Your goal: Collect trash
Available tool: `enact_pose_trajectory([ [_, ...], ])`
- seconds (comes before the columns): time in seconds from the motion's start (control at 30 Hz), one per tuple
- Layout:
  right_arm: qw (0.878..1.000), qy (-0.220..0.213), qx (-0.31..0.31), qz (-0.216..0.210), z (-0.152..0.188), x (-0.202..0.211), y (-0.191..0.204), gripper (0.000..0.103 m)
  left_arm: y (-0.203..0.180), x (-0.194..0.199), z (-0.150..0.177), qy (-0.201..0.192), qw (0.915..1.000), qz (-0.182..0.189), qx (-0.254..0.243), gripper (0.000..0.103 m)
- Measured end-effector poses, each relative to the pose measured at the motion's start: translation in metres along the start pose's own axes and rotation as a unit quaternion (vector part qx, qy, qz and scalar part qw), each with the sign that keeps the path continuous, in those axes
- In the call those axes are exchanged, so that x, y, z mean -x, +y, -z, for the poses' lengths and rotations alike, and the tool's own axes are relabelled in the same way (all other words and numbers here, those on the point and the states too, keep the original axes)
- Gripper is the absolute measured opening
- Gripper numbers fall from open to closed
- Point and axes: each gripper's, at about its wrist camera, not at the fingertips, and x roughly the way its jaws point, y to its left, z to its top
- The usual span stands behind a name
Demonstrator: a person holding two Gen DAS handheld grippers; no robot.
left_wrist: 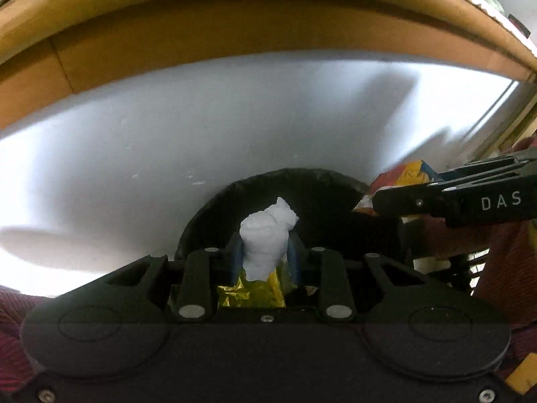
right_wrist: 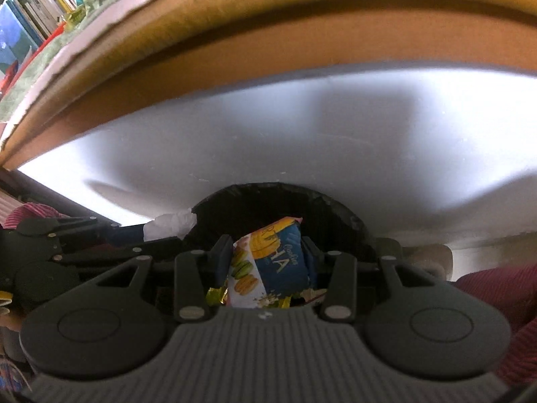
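My left gripper (left_wrist: 263, 248) is shut on a crumpled white tissue (left_wrist: 268, 235), and a yellow foil wrapper (left_wrist: 251, 290) shows just under the tissue between the jaws. It hangs over a bin lined with a black bag (left_wrist: 285, 181). My right gripper (right_wrist: 266, 252) is shut on a blue-and-white cookie packet (right_wrist: 272, 265) printed with macarons, over the same black bin (right_wrist: 268, 189). In the left wrist view the right gripper (left_wrist: 386, 201) reaches in from the right with the packet (left_wrist: 402, 178). In the right wrist view the tissue (right_wrist: 171, 223) pokes in from the left.
A brown wooden edge (left_wrist: 268, 33) arches above the pale floor (left_wrist: 167, 134) around the bin. Books (right_wrist: 40, 10) stand on a shelf at the upper left. Maroon sleeves (right_wrist: 496, 288) show at the sides.
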Motion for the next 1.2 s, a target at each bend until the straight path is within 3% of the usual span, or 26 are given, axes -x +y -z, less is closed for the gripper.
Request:
enact_pose_trajectory([
  [0.23,1.0,0.003,-0.005,0.001,-0.002,-0.003,-0.002,0.05,-0.006,-0.008,-0.001,0.012,0.9999,-0.001,0.004,0.027],
  [0.37,1.0,0.001,-0.004,0.004,-0.002,-0.002,-0.002,0.063,-0.003,-0.01,0.0,0.017,0.9998,-0.001,0.01,0.027],
  [0.47,1.0,0.003,-0.006,0.004,-0.001,-0.002,-0.001,0.066,-0.001,-0.013,0.002,0.02,0.9997,-0.002,0.012,0.03],
  [0.67,1.0,0.003,-0.006,0.005,-0.001,-0.003,-0.002,0.071,0.0,-0.015,0.002,0.023,0.9996,-0.001,0.014,0.049],
  [0.77,1.0,0.002,-0.006,0.006,0.0,-0.004,-0.002,0.073,0.001,-0.016,0.003,0.019,0.9997,-0.004,0.014,0.064],
  [0.83,1.0,0.001,-0.005,0.007,0.0,-0.003,-0.002,0.074,0.002,-0.016,0.003,0.02,0.9997,-0.004,0.015,0.079],
  [1.0,1.0,-0.001,-0.006,0.009,0.0,-0.002,-0.002,0.076,0.002,-0.015,0.003,0.019,0.9996,-0.005,0.02,0.086],
  [1.2,1.0,-0.007,0.002,0.01,-0.002,0.006,0.001,0.077,0.001,-0.011,0.003,0.013,0.9998,-0.005,0.016,0.086],
])
